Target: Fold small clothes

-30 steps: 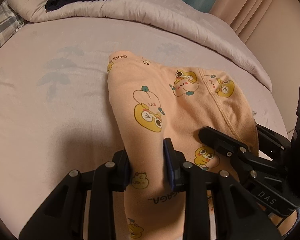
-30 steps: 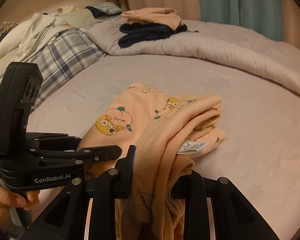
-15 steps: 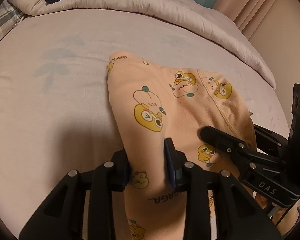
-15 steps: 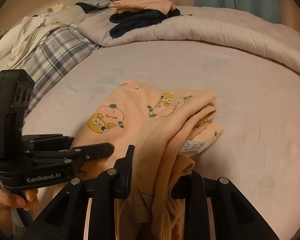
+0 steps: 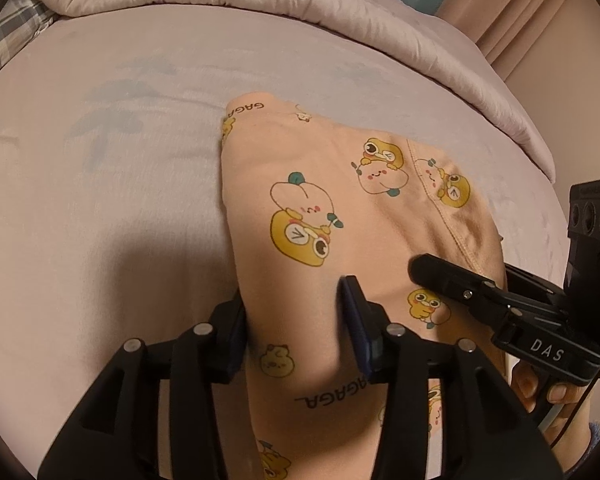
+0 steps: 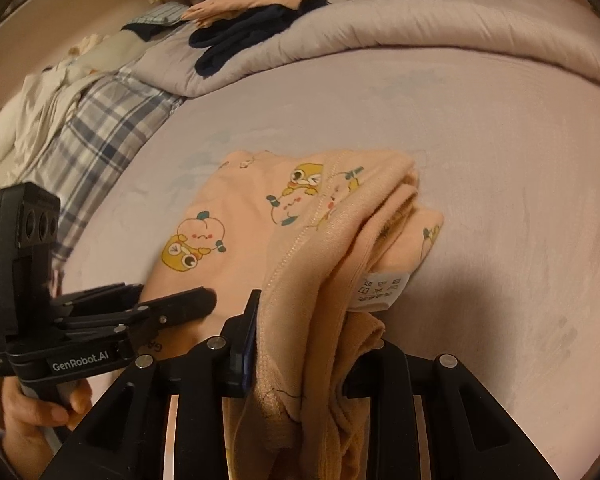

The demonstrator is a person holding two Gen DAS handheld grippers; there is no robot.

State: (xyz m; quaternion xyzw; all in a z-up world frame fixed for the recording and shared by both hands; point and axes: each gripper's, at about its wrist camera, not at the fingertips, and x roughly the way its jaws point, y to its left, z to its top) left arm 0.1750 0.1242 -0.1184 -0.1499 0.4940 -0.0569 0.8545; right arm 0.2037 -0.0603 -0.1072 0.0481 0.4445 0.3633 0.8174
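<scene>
Your left gripper [image 5: 296, 320] jaws were opening round peach garment [image 5: 340, 216] on bed [image 5: 100, 200]; right gripper [image 6: 304, 344] jaws opening, hem bunched between; duvet [image 6: 420, 28], dark clothes [image 6: 240, 40] behind.

Left claw [image 5: 296, 320] opening, right claw [image 6: 300, 344] clamped.

Peach garment's [image 6: 300, 236] near end cut off by lower edge

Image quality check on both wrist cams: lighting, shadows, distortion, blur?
Left wrist: dim warm light, strong fisheye with dark corners, a broad shadow on the sheet left of the garment; print stays sharp. Right wrist: same warm cast, shadow on the sheet right of the garment, care label characters too small to read, no glare.
</scene>
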